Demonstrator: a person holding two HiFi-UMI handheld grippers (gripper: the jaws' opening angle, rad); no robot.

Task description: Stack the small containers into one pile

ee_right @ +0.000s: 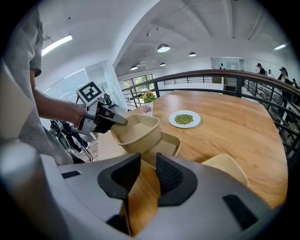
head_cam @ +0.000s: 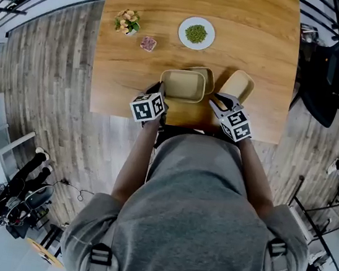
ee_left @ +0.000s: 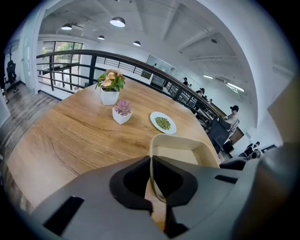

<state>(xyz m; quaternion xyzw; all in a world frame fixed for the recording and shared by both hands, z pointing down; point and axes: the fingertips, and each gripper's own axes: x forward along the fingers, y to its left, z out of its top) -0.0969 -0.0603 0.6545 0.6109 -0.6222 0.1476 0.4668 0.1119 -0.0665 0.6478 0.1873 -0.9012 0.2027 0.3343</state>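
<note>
Now, over the desk's point(head_cam: 260, 25) near edge, the top container point(head_cam: 182, 85) is hanging above a second container point(head_cam: 206, 75), the left claw point(ee_left: 151, 161) pinching its rim. The right claw point(ee_right: 142, 161) is sitting spread and empty, its body half hiding the third container point(ee_right: 229, 168).

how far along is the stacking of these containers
Done: nothing is seated yet. In hand: the left gripper is shut on the rim of the raised container, tilted over a second container. Left: nest those two, then add the third container, lying apart by the open, empty right gripper.
</note>
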